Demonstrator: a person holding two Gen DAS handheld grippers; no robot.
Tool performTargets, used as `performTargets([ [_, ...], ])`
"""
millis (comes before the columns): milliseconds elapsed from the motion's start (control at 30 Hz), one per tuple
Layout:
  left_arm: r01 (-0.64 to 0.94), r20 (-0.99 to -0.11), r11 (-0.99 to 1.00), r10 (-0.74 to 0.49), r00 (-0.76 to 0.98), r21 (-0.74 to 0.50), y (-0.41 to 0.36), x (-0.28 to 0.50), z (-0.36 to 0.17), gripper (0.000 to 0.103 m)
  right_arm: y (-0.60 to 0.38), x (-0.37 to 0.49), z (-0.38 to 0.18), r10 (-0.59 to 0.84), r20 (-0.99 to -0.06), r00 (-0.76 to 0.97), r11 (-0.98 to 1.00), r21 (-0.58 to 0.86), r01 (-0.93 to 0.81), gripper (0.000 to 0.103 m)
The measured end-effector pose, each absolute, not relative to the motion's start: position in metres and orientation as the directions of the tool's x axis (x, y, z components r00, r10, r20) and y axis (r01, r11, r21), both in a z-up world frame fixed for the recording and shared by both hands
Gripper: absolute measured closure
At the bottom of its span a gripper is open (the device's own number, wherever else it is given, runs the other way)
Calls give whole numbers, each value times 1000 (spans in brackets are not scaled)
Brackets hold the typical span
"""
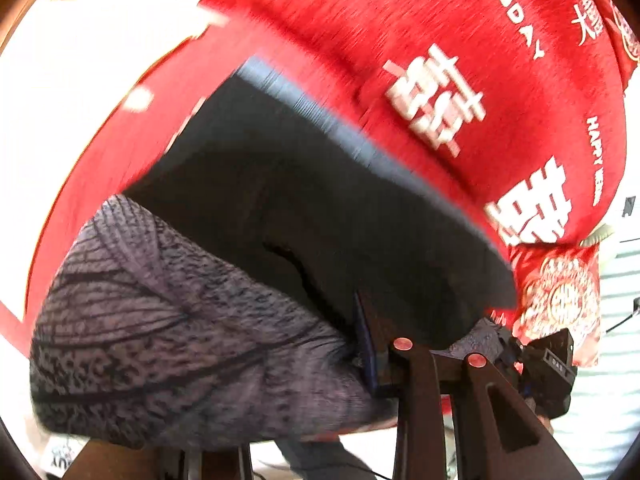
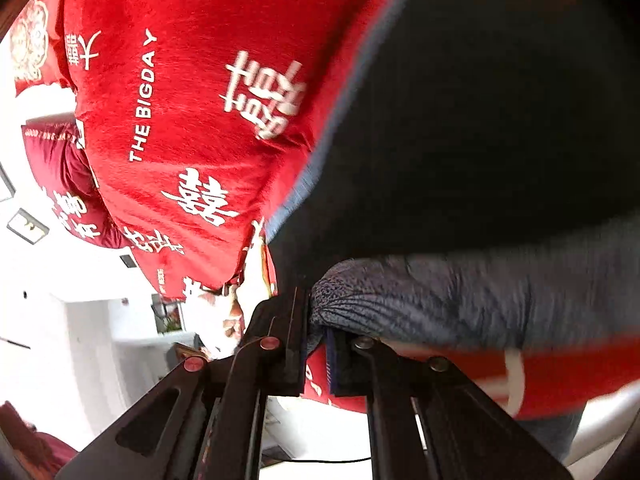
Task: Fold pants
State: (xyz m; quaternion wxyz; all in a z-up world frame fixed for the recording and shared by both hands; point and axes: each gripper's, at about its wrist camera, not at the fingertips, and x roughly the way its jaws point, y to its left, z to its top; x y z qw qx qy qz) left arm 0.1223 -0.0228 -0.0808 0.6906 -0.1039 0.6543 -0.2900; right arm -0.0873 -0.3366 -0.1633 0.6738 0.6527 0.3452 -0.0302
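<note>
Item: pants [image 1: 280, 208], dark fabric with a grey ribbed waistband [image 1: 160, 320]. Location: centre and lower left of the left wrist view; right half of the right wrist view, where the ribbed band [image 2: 460, 304] runs across the lower right. The garment is laid on, and partly lifted from, a red bedcover [image 1: 440, 40] printed with white characters, which fills the upper part of both frames.

Left gripper [image 1: 416, 344]: seen at the lower centre of its own view, jaws pressed together, with gathered fabric pinched at the blue-padded finger [image 1: 366, 344] where the ribbed band meets the dark cloth. How much cloth lies between the pads cannot be told (blur and dark tones hide the edge).

Right gripper [image 2: 316, 344]: lower centre of its own view, jaws drawn together on the end of the ribbed band, which bunches just at the fingertips. The other gripper [image 1: 548, 364] is also visible at the lower right of the left wrist view, near the left one.

Step judged: both ends of the waistband are taken up so that the garment can be carried over itself.

Risks noted:
- A thin pinch at either end may slip under the garment's weight, dropping one corner and skewing the fold.
- The red bedcover may be caught together with the pants (it lies directly beneath) and dragged along.
- Uneven lifting between the two hands would twist the band and leave creases.
</note>
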Motion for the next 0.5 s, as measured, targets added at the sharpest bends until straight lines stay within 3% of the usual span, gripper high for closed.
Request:
performTargets([
  [200, 312, -875, 847, -476, 85, -430, -86, 192, -91, 69, -410, -1, -178, 488, -560, 669, 224, 822, 524, 93],
  [300, 293, -905, 890, -401, 139, -349, -106, 219, -117, 57, -431, 45, -199, 527, -602, 601, 292, 791, 537, 93],
  [433, 242, -928, 924, -337, 157, -295, -122, 247, -154, 57, -449, 84, -237, 549, -640, 538, 324, 756, 569, 93],
  [500, 248, -935, 935, -302, 186, -253, -131, 252, -161, 50, -456, 96, -251, 541, -653, 531, 328, 745, 581, 93],
])
